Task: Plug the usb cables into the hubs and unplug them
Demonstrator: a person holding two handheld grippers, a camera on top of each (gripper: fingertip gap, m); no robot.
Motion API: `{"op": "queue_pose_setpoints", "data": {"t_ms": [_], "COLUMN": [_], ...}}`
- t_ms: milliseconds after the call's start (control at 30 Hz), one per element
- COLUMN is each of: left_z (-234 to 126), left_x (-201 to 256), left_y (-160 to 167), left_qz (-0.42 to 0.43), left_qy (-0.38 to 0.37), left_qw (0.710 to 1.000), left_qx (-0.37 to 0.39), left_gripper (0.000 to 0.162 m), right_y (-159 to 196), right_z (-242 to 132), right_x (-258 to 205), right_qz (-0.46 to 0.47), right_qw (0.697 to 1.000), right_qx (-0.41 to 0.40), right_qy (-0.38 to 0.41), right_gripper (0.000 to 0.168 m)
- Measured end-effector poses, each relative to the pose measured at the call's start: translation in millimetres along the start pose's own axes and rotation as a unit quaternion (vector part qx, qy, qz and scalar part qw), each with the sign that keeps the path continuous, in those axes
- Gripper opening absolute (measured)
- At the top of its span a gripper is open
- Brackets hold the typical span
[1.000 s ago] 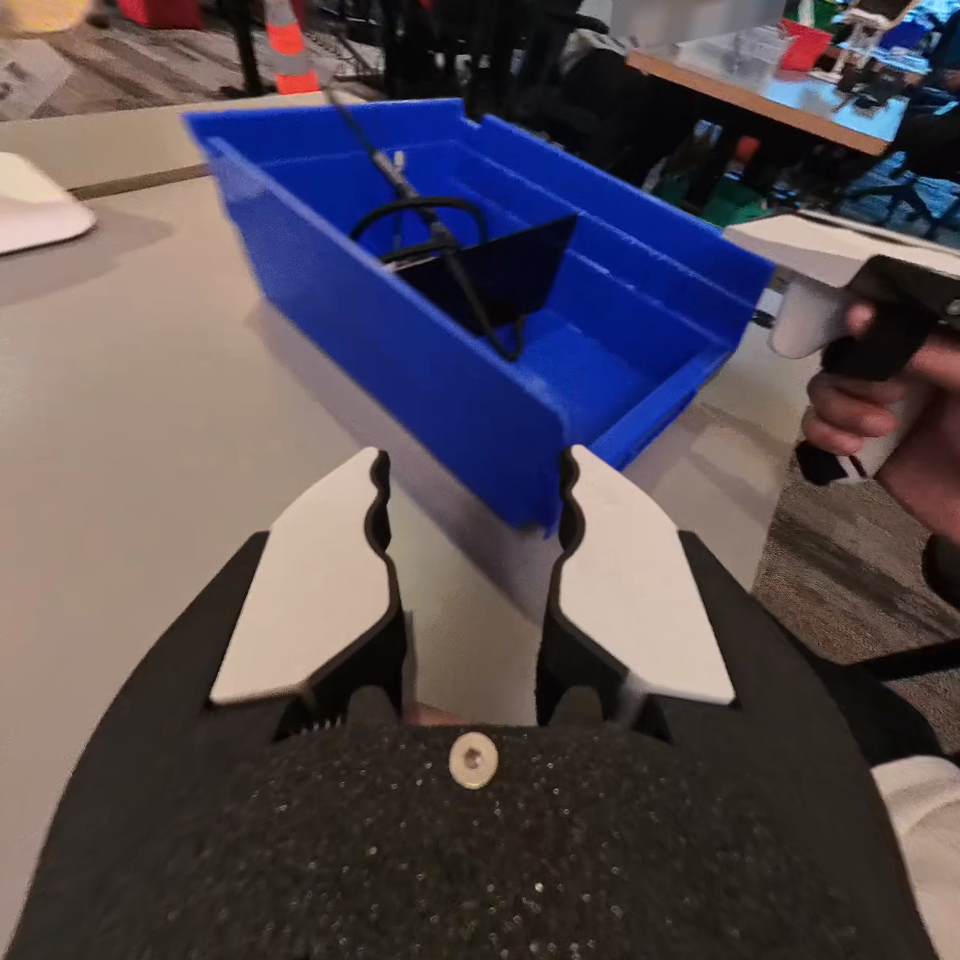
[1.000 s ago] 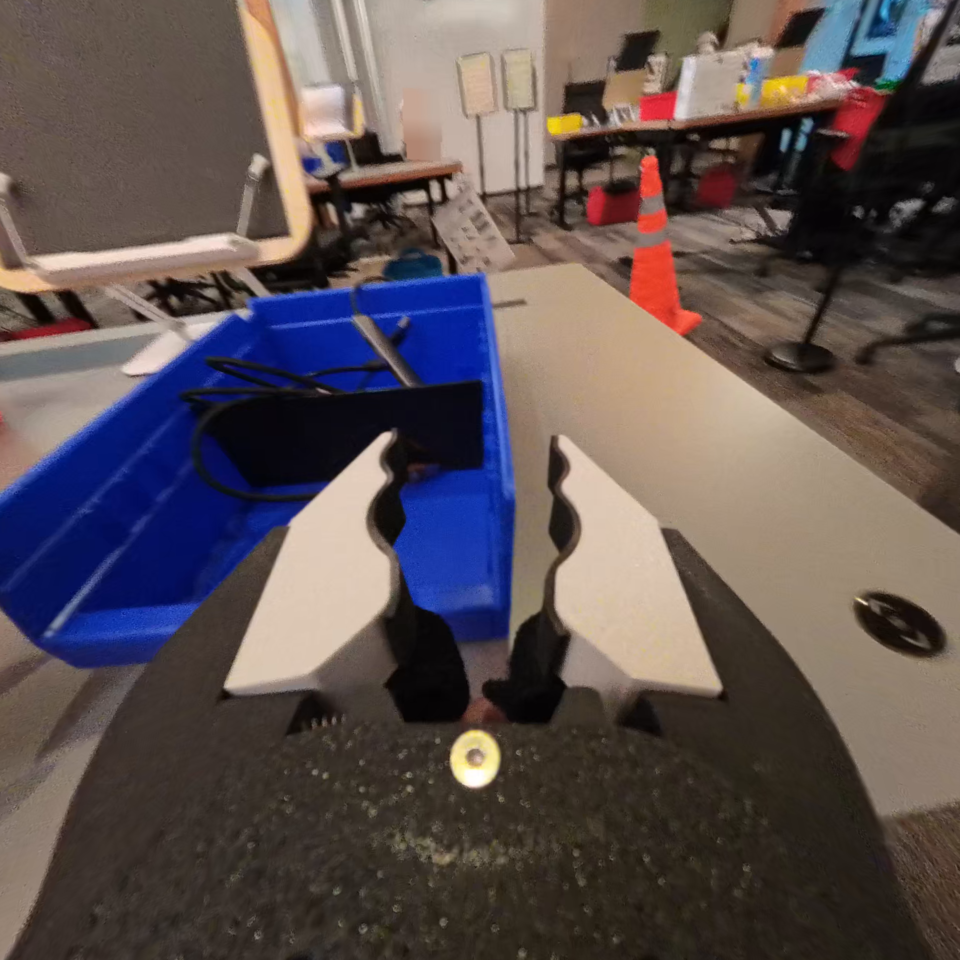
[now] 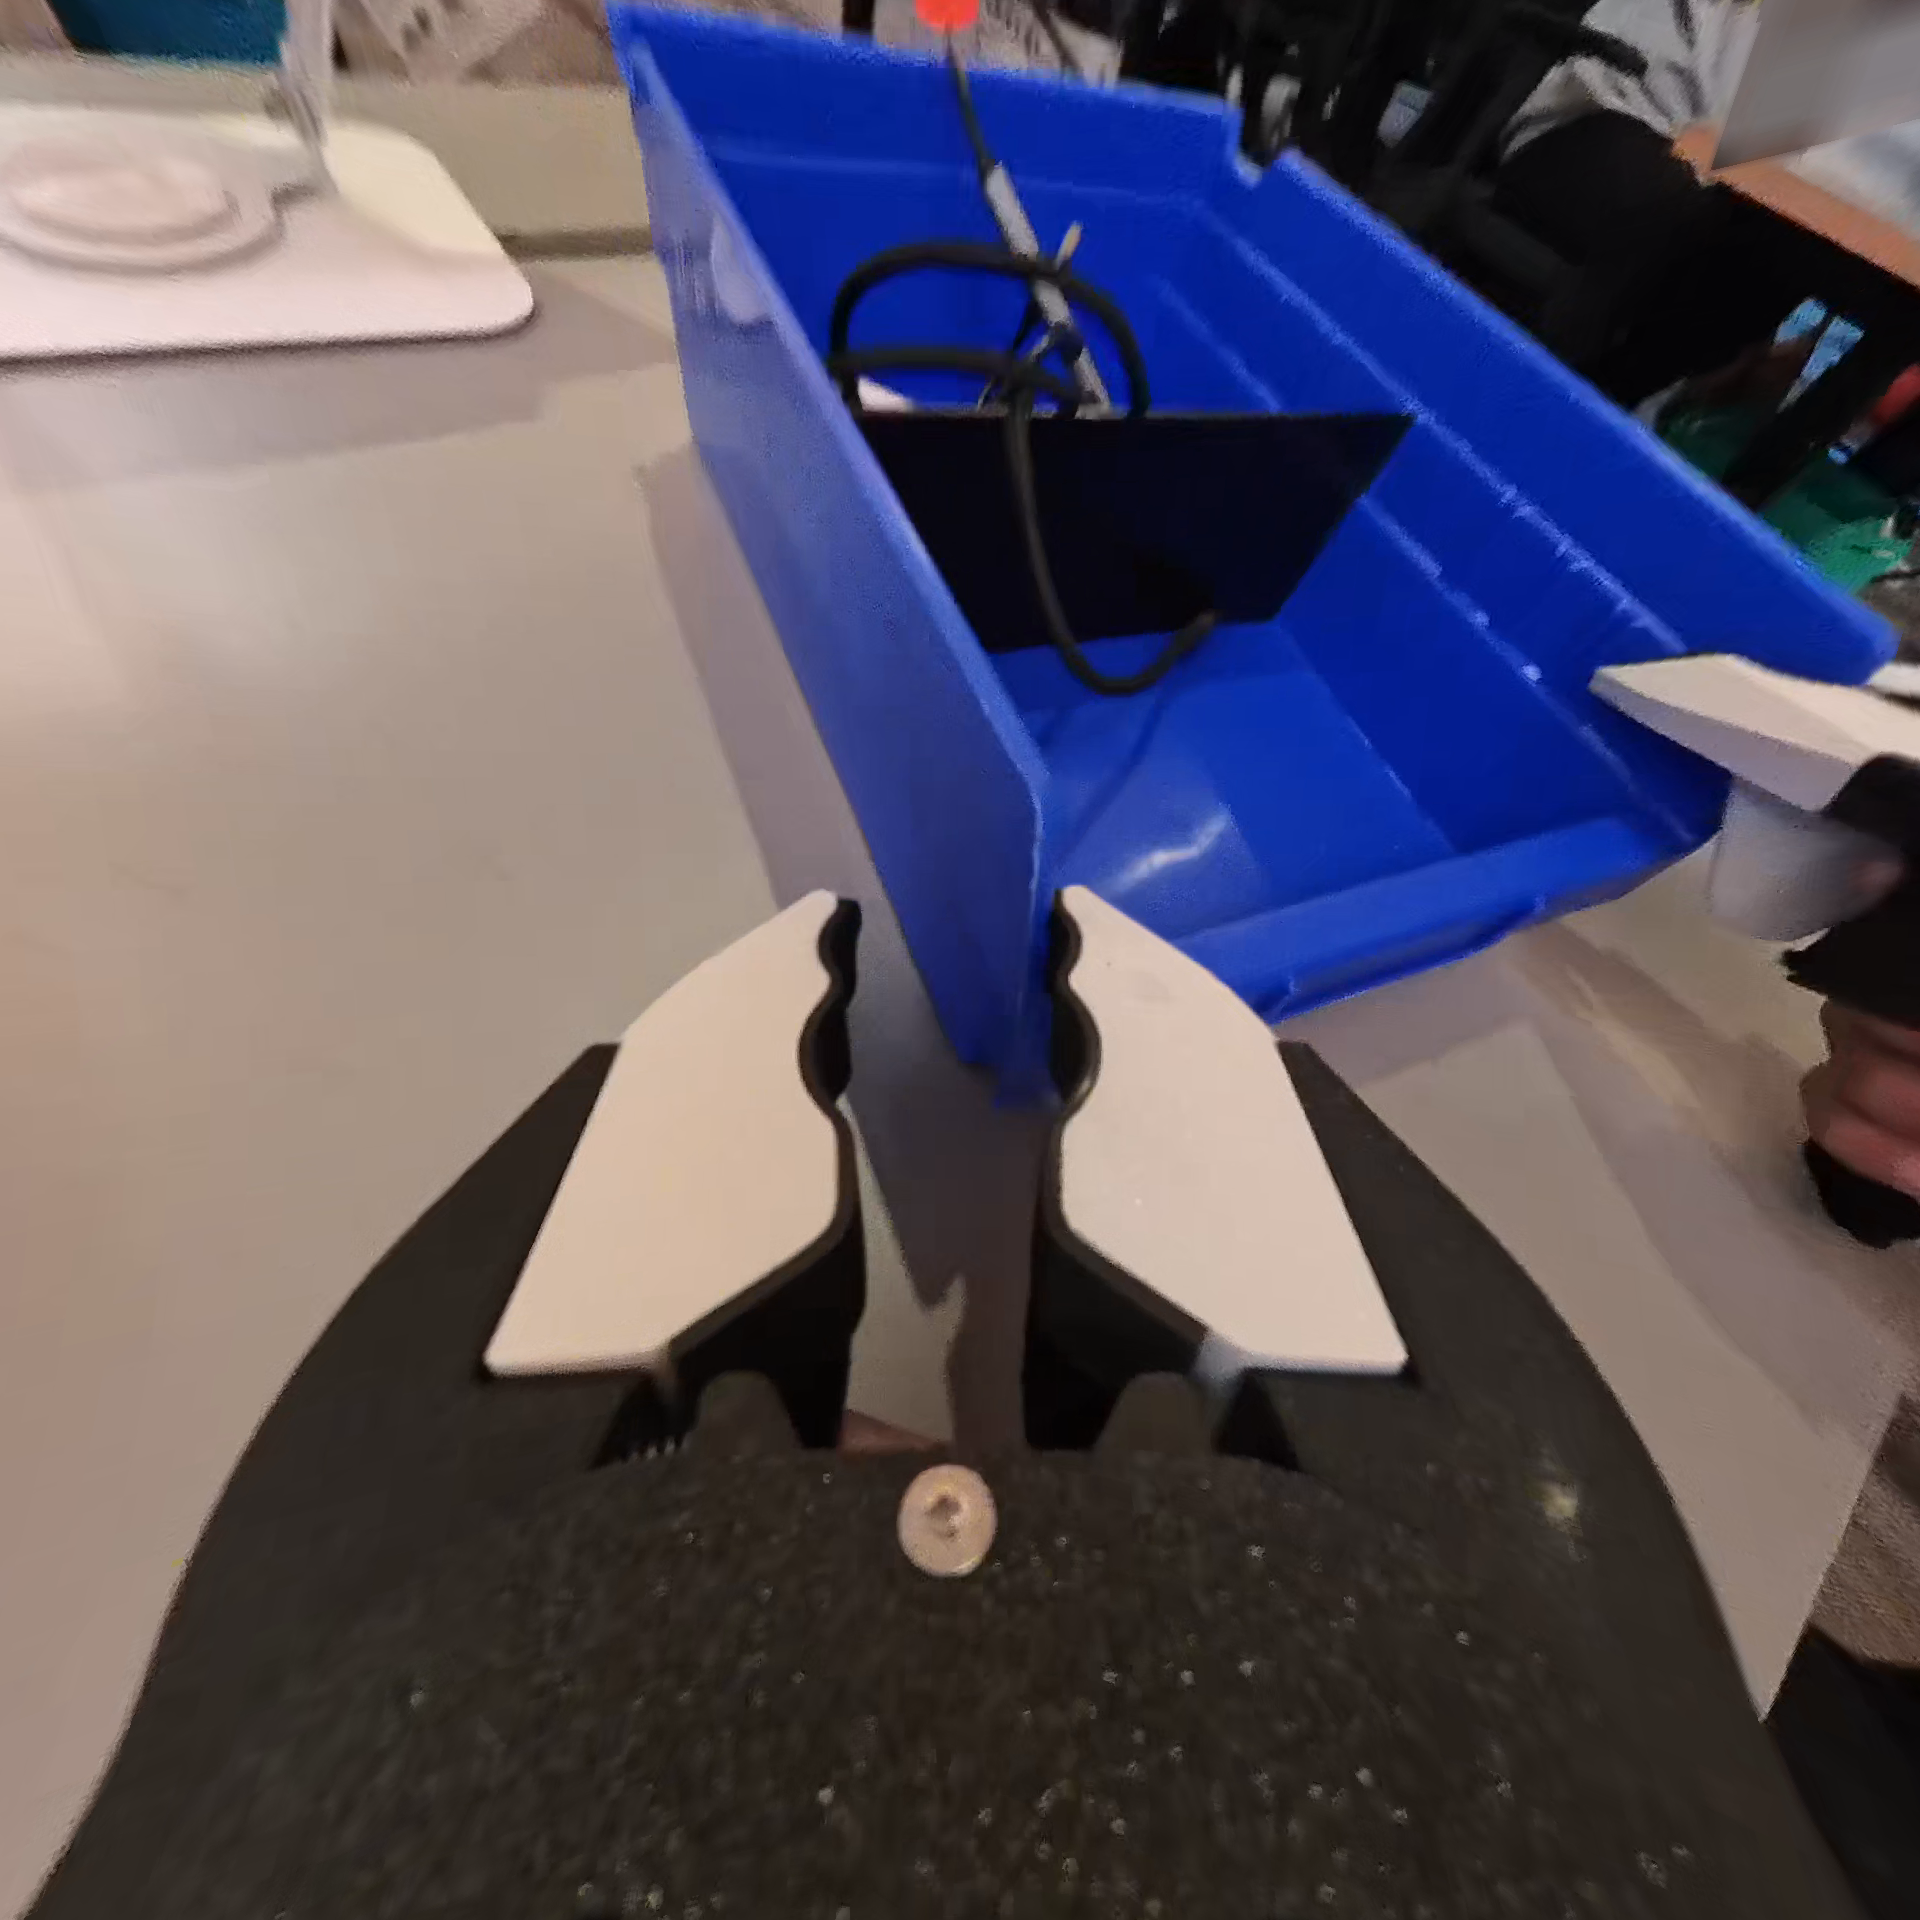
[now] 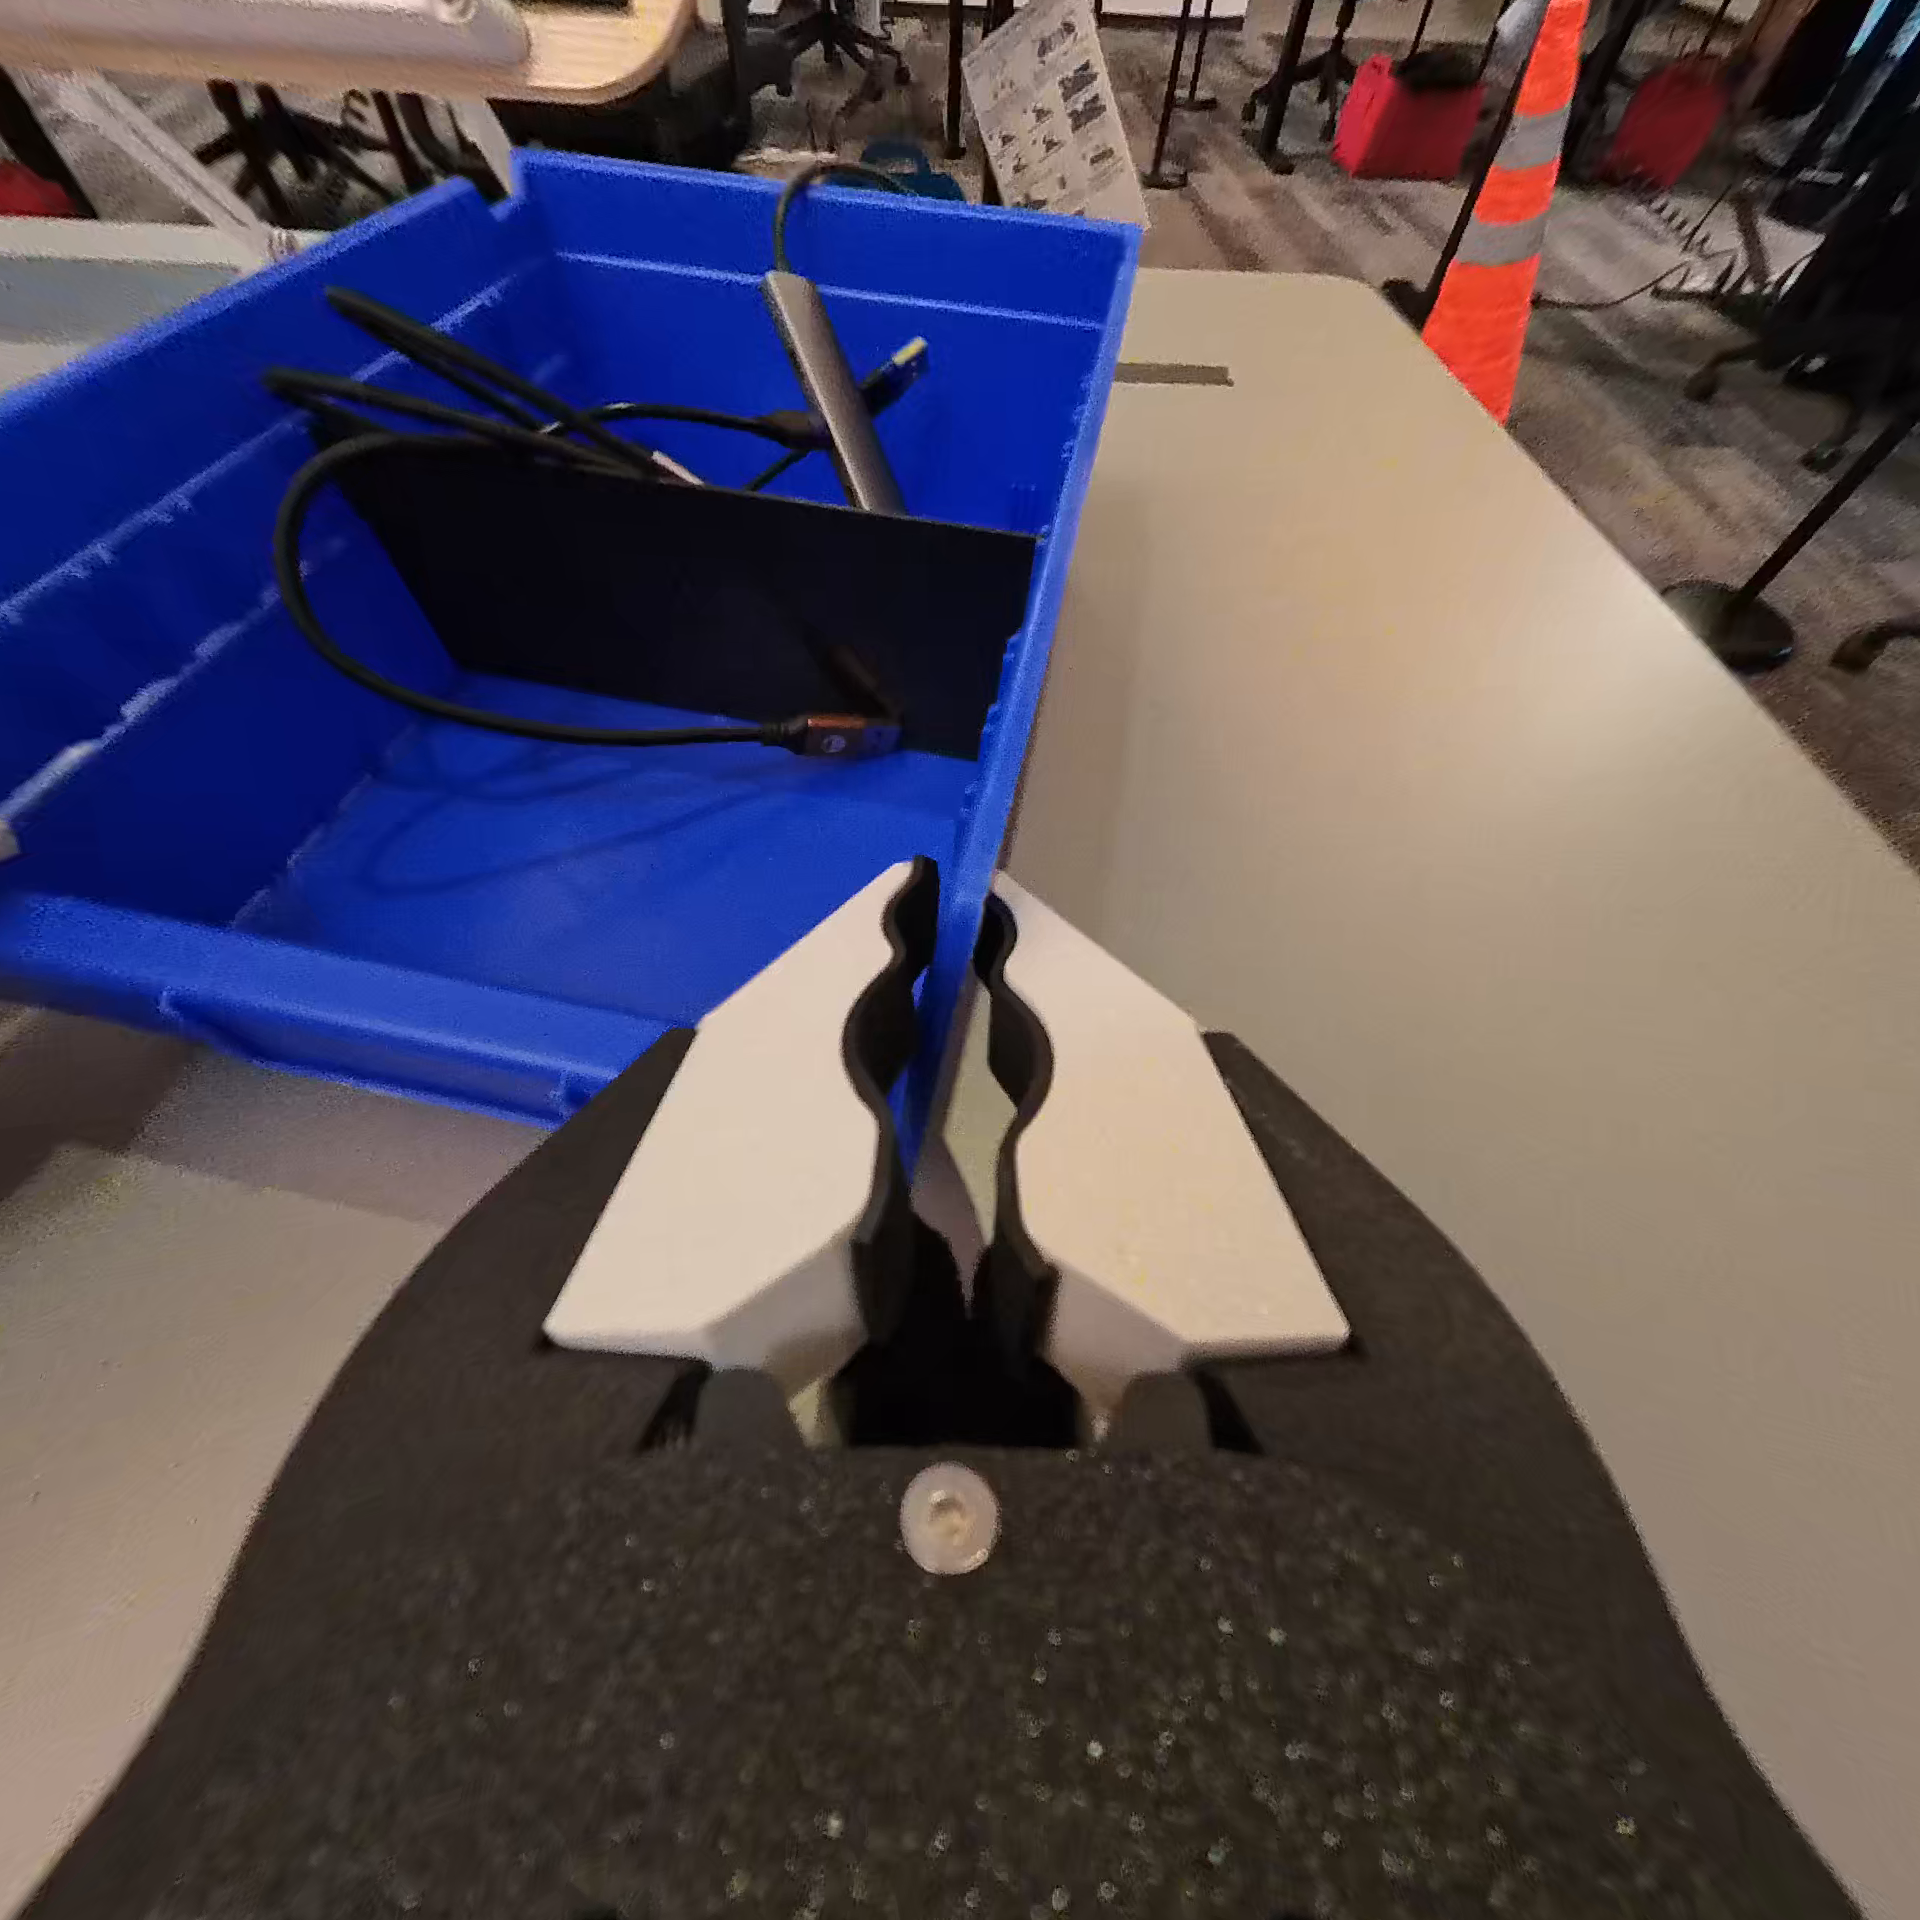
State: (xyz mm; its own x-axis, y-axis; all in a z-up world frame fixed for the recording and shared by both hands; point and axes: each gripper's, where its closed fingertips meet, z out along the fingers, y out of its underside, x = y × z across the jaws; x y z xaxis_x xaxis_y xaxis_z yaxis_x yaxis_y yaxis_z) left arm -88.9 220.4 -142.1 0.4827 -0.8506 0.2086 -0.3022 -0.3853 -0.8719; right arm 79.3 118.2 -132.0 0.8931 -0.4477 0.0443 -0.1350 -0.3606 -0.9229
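Observation:
A blue plastic bin (image 3: pixel 883 623) stands on a grey table. A black divider (image 3: pixel 1132 520) stands across its middle. Black cables (image 3: pixel 1039 582) lie behind the divider and hang over it. My left gripper (image 3: pixel 951 914) is open, with its jaws on either side of the bin's near left corner. Its right finger touches the wall edge. My right gripper (image 4: pixel 956 883) is shut on the bin's (image 4: pixel 312 997) right side wall near the front corner. It also shows in the left wrist view (image 3: pixel 1766 748). A grey USB hub (image 4: pixel 831 405) leans behind the divider (image 4: pixel 675 613).
A white stand base (image 3: pixel 239 239) sits on the table left of the bin. The grey table (image 4: pixel 1455 935) stretches right of the bin to its edge. An orange cone (image 4: pixel 1496 208) and black floor stands (image 4: pixel 1725 623) are beyond that edge. There is about 20 cm between the tips of the two grippers.
Both grippers have moved forward to the bin. The right one has closed on the right wall. The left one has narrowed around the near left corner.

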Motion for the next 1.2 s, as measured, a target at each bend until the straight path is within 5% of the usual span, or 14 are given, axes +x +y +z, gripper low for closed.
{"op": "queue_pose_setpoints", "data": {"t_ms": [100,433,800,1000,1200], "left_z": [2.0,-27.0,-107.8,-145.0,-146.3], "left_x": [-6.1,-8.0,-70.1,-121.9,-145.7], "left_y": [3.0,-16.1,-28.9,-15.7,34.7], "left_qz": [-0.004,0.131,0.087,0.078,0.004], "left_qy": [0.012,-0.050,-0.128,-0.205,-0.218], "left_qw": [1.000,0.988,0.981,0.969,0.975], "left_qx": [-0.008,0.058,0.117,0.110,0.036], "left_gripper": [0.009,0.006,0.005,0.004,0.006], "right_y": [-1.3,-32.4,-97.6,-81.3,-39.0], "right_z": [-0.6,-17.8,-27.9,-11.2,8.9], "right_x": [-12.9,-23.6,-123.8,-186.8,-215.2], "right_qz": [-0.013,0.026,-0.012,-0.044,-0.027], "right_qw": [1.000,0.997,0.982,0.982,0.982], "right_qx": [0.004,0.075,0.186,0.153,0.047], "right_qy": [0.004,0.026,-0.039,-0.106,-0.179], "right_gripper": [0.005,0.003,0.003,0.005,0.004]}}
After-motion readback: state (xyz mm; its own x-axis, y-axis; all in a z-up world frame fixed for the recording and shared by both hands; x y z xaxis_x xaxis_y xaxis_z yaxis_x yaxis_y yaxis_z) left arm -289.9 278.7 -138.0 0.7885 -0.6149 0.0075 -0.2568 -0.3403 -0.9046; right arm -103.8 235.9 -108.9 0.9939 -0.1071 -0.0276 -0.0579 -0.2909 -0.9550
